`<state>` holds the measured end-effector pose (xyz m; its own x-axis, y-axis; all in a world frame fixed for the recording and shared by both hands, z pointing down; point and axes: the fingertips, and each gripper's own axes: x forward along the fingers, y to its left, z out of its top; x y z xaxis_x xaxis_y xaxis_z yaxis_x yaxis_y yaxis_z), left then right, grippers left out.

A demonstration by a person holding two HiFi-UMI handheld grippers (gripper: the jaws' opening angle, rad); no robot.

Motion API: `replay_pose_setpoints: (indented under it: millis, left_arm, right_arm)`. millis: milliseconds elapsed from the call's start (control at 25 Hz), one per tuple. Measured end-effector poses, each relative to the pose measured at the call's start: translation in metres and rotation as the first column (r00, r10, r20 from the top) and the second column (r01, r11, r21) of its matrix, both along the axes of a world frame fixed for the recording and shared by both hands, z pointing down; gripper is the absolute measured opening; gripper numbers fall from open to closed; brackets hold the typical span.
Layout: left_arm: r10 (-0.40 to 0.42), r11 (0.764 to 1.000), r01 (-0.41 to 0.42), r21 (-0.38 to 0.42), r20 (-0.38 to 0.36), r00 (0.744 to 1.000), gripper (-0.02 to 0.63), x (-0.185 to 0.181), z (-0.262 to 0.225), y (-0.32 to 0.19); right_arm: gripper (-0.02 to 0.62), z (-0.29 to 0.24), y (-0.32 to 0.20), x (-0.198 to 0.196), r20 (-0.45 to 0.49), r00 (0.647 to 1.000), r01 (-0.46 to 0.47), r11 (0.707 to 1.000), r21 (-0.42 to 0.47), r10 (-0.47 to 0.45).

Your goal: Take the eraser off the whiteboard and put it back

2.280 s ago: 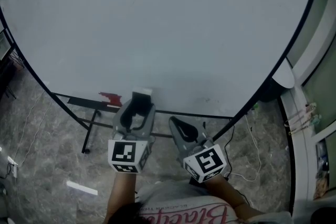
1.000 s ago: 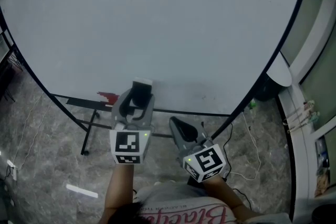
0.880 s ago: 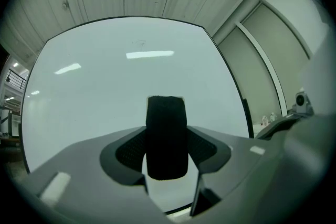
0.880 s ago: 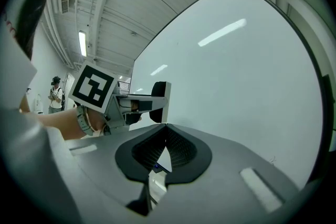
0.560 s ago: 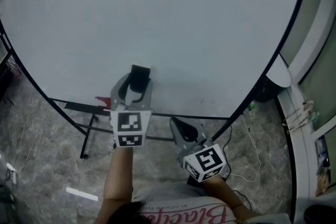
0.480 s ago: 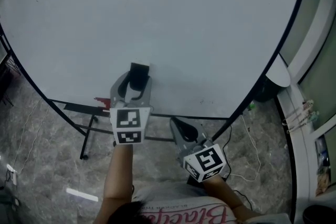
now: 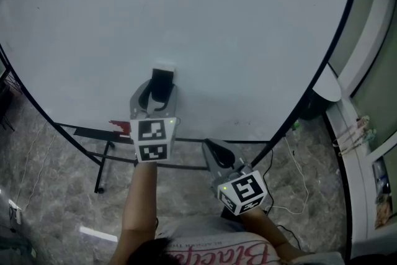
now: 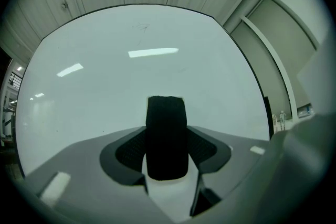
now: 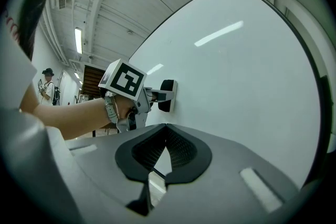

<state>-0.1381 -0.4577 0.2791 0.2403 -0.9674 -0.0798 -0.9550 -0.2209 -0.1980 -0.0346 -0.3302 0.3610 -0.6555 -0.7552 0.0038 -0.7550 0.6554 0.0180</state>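
Forward, left gripper (image 7: 159, 90) with eraser (image 8: 166, 135) against whiteboard (image 7: 242, 28)

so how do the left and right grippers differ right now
The left gripper is clamped on the black eraser; the right gripper has its jaws together with nothing between them. The left gripper is up at the whiteboard, with the eraser against it; the right gripper sits lower, near the person's body and short of the board. Both are the same grey two-jaw tool carrying a marker cube.
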Motion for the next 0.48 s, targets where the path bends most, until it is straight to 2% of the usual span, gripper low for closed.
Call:
replay_pose_setpoints:
  millis: [480]
  left_arm:
    - [-0.005, 1.000, 0.005, -0.019, -0.022, 1.000, 0.229, -0.0034, 0.0085, 0.0076]
  right_arm:
    - [0.002, 0.0019, 0.0098, -0.0065, -0.019, 1.000, 0.019, 1.000, 0.002, -0.019]
